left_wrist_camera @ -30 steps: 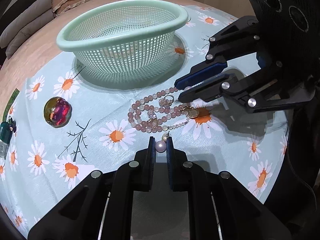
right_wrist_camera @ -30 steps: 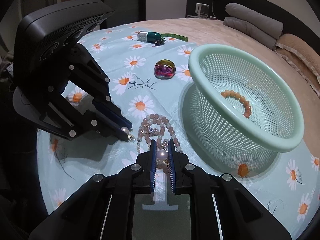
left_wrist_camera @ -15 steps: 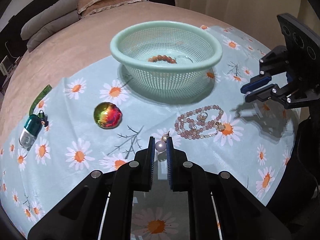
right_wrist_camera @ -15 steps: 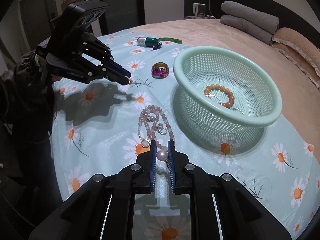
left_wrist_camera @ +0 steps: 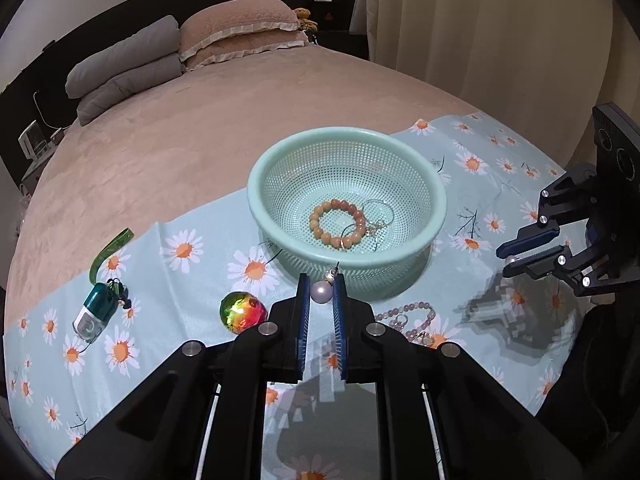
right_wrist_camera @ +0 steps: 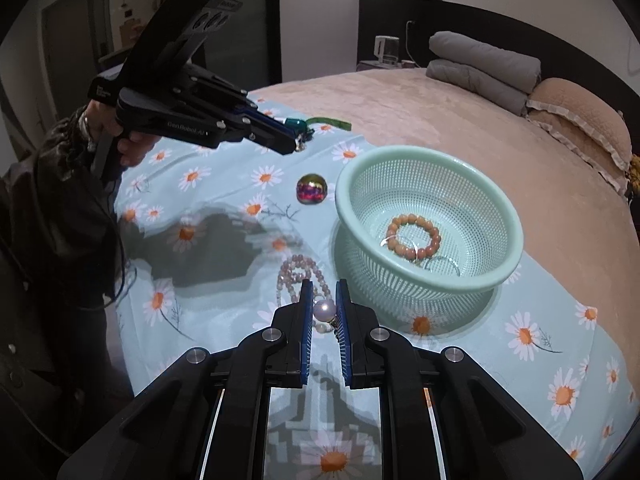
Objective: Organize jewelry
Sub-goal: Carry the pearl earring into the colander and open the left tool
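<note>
Left to right on the daisy-print cloth (left_wrist_camera: 192, 292): a teal and clear capsule-shaped case (left_wrist_camera: 95, 314) with a green strap lies at the far left, then an iridescent red-green bead ball (left_wrist_camera: 242, 312), then my left gripper (left_wrist_camera: 321, 292), pads pinching a round pearl earring (left_wrist_camera: 321, 291). That pearl is glossy, pale pink-white, with a small metal cap and a thin hook sticking up from its top. It is held in the air, in front of the near rim of the mint green mesh basket (left_wrist_camera: 280, 248). Inside the basket lies an orange-brown bead bracelet (left_wrist_camera: 337, 224), closed in a ring, touching some thin silver wire pieces beside it. Right of my left fingers, on the cloth, lies a pink bead necklace (left_wrist_camera: 408, 316) piled in loops with small gold rings tangled in it, partly hidden behind the gripper. Far right, my right gripper (left_wrist_camera: 505, 254) hangs above the cloth, well apart from the basket, pinching a second pearl earring (right_wrist_camera: 323, 310). In the right wrist view this pearl looks the same, round and shiny white-pink, with its metal cap pointing down toward the gripper body. It hangs over the necklace, just left of the basket's wall.
</note>
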`<state>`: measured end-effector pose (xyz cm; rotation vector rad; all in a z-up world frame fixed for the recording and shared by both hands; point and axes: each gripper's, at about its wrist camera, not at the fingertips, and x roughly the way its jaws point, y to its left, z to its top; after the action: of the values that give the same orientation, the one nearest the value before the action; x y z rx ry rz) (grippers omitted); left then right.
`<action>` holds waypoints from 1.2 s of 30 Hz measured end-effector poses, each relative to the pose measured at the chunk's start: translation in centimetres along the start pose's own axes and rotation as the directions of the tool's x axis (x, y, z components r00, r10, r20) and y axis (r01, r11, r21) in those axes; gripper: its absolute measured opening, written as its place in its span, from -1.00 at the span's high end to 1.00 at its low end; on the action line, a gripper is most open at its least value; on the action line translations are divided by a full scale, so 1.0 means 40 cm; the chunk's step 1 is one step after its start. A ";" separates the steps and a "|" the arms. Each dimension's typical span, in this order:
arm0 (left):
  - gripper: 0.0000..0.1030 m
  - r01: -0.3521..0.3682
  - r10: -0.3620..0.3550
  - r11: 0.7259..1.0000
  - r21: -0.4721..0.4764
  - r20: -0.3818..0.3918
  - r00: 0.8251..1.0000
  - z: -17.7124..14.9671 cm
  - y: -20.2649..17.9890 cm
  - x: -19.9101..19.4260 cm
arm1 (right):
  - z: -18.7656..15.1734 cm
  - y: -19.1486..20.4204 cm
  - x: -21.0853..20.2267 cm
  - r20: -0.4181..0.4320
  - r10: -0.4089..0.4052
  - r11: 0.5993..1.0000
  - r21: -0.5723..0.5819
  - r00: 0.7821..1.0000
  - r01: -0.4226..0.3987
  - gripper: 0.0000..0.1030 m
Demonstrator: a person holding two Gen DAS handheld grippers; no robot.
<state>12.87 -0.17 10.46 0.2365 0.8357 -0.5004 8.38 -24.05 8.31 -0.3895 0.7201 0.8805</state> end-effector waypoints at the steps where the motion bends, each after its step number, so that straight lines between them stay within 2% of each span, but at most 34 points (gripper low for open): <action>1: 0.77 0.000 0.000 1.000 0.003 0.004 1.000 0.009 -0.005 0.003 | 0.005 -0.006 -0.005 0.013 -0.012 1.000 0.012 1.000 0.012 0.79; 8: 0.77 -0.003 0.004 0.999 0.051 -0.004 1.000 0.076 -0.037 0.036 | 0.031 -0.052 -0.033 0.093 -0.089 0.994 0.074 0.992 0.082 0.79; 10: 0.77 0.016 -0.016 0.998 0.055 -0.007 1.000 0.090 -0.040 0.048 | 0.035 -0.067 -0.034 0.105 -0.107 0.992 0.085 0.989 0.098 0.79; 14: 0.77 0.019 -0.016 0.996 0.085 -0.027 0.999 0.110 -0.049 0.089 | 0.049 -0.096 -0.040 0.154 -0.161 0.982 0.121 0.975 0.143 0.79; 18: 0.77 0.018 -0.014 0.993 0.115 -0.043 0.999 0.130 -0.062 0.134 | 0.071 -0.133 -0.028 0.199 -0.180 0.974 0.172 0.963 0.146 0.78; 21: 0.77 0.008 -0.002 0.991 0.135 -0.045 0.999 0.133 -0.069 0.159 | 0.080 -0.148 0.005 0.179 -0.168 0.974 0.183 0.969 0.135 0.78; 26: 0.77 0.020 -0.012 0.990 0.139 -0.058 0.998 0.135 -0.066 0.182 | 0.074 -0.162 0.060 0.119 -0.187 0.971 0.176 0.975 0.164 0.78; 36: 0.76 0.013 0.000 0.990 0.141 -0.091 0.996 0.129 -0.064 0.210 | 0.057 -0.176 0.101 0.073 -0.201 0.966 0.182 0.977 0.185 0.78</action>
<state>19.63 -7.15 7.46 0.3896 0.8908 -0.5595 16.71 -24.64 7.20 -0.2567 0.6576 0.6409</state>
